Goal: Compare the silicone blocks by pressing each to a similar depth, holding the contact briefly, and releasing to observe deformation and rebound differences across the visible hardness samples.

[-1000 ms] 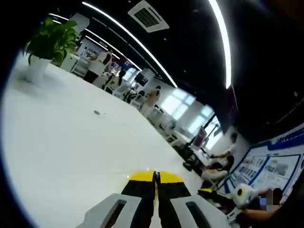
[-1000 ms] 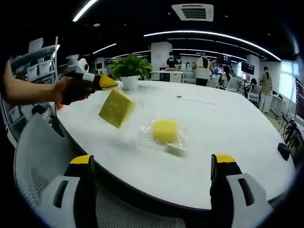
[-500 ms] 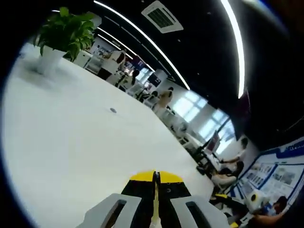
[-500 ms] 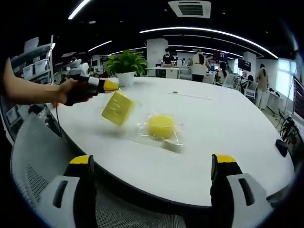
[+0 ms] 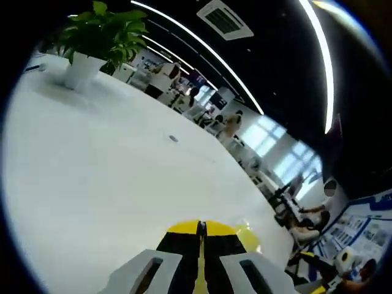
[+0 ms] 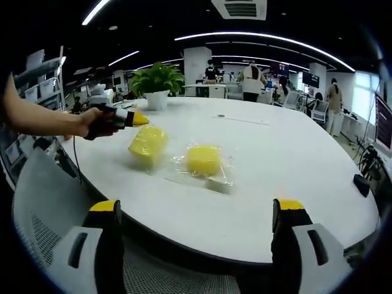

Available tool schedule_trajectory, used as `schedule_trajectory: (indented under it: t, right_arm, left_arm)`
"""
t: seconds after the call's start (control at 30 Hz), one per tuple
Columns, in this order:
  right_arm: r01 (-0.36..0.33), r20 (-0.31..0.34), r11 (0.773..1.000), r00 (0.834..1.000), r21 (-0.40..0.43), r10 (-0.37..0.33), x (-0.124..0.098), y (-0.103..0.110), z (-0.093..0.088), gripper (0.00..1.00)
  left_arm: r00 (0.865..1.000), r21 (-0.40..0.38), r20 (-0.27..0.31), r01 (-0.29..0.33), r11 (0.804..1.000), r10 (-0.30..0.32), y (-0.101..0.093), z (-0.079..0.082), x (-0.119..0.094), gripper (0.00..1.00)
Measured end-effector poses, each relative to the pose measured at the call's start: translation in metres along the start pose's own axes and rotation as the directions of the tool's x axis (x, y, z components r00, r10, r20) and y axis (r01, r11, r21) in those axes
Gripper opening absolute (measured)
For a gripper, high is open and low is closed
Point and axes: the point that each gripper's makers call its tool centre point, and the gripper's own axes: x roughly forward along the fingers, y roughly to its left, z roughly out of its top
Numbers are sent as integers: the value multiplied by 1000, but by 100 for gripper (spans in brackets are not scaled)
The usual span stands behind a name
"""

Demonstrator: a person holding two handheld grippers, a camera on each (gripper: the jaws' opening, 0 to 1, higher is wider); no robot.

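Left gripper (image 6: 139, 118) pinches a bagged yellow silicone block (image 6: 147, 144); set it flat first; right gripper (image 6: 199, 215) spread

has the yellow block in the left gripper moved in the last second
Yes. In the right gripper view the held yellow block has come down toward the white table, nearer the bagged block.

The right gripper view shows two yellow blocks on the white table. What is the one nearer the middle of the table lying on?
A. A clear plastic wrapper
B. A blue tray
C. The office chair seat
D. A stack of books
A. The yellow block lies on a crinkled clear plastic wrapper spread flat on the white table.
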Motion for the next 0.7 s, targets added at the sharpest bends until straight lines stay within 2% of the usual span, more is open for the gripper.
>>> schedule_trajectory:
  t: [0.23,0.4,0.7]
  right_arm:
    - [-1,-4,1000,1000,0,1,0,0,-1,96]
    - [-3,-6,1000,1000,5,3,0,0,-1,96]
    - [-6,15,998,1000,64,5,-1,-4,2,96]
  left_arm:
    - [999,-16,-8,-35,999,35,14,-4,1,0]
    - [998,3,-12,-69,998,69,24,-8,2,0]
    - [995,35,-14,-97,995,97,34,-11,4,0]
